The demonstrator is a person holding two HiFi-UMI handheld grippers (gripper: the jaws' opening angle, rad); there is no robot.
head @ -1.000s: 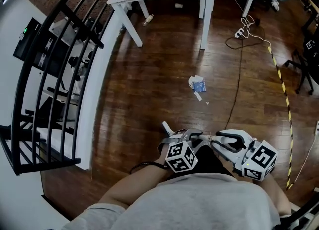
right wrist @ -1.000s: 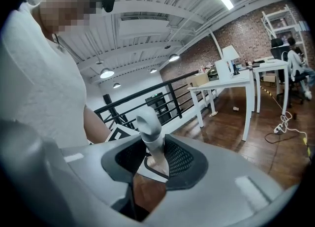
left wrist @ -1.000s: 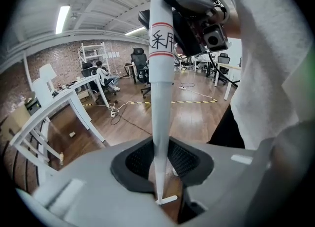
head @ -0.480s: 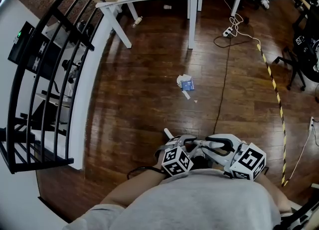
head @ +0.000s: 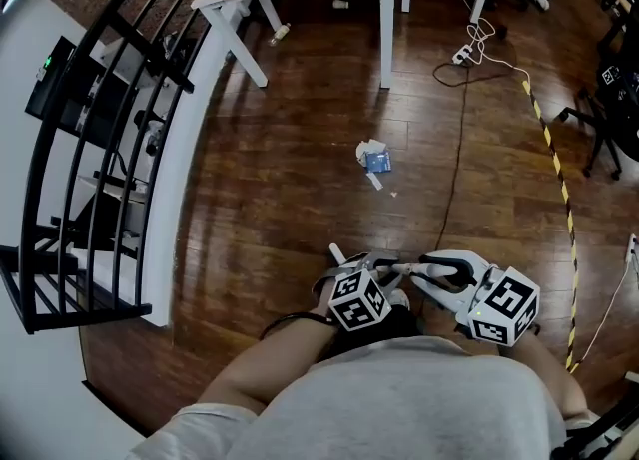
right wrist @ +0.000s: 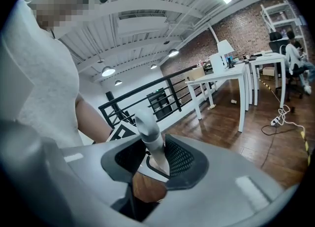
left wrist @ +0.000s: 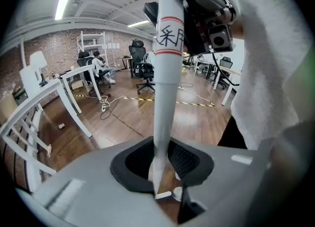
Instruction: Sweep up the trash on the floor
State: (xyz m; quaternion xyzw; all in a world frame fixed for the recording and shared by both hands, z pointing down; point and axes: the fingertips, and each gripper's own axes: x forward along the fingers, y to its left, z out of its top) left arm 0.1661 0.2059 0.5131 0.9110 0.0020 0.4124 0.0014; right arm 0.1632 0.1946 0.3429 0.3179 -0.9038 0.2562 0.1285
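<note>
White trash | well ahead of left tool, right tool | both gripping pole

We see our left gripper clamped on a white pole that rises upright, banded red with black lettering, over a wooden floor with white tables behind.
</note>
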